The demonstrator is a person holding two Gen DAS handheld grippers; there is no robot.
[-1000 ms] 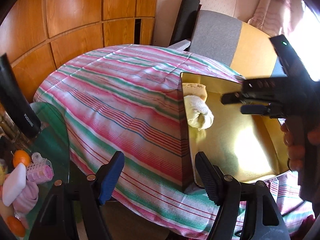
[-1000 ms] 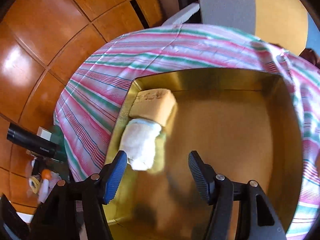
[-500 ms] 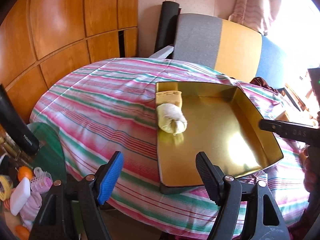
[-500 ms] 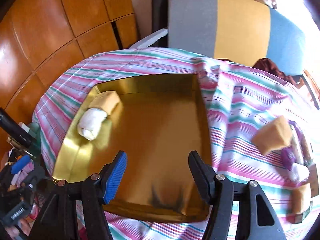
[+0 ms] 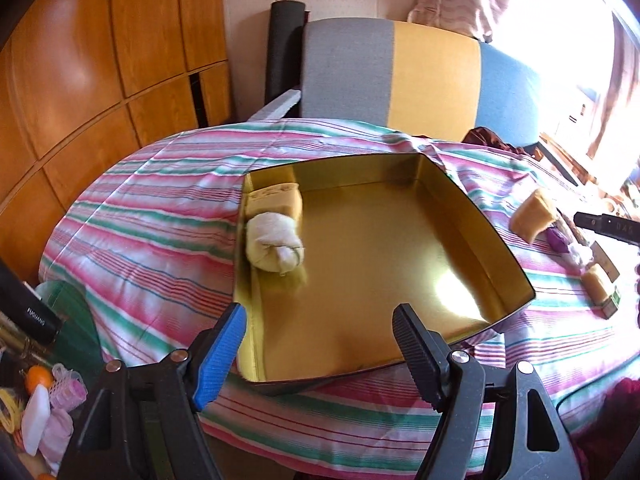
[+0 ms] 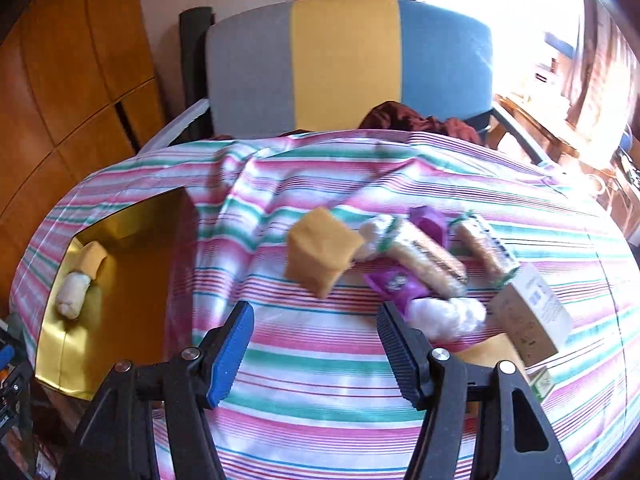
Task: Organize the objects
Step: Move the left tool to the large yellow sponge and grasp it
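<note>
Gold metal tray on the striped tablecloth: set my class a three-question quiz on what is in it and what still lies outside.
1. How many items lie in the gold metal tray?
2. True or false: the tan paper-wrapped block lies on the striped tablecloth, outside the tray.
3. Which holds something: A the left gripper, B the right gripper, C neither?

Key: 1. Two, a tan wrapped block and a white tied bundle. 2. True. 3. C, both jaws stand open and empty.

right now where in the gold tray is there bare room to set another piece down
Most of the square gold metal tray is bare. Only its far left corner is taken, by a tan sponge block and a white rolled cloth. The striped cloth to the tray's right is crowded with a tan foam cube and wrapped packets.
</note>
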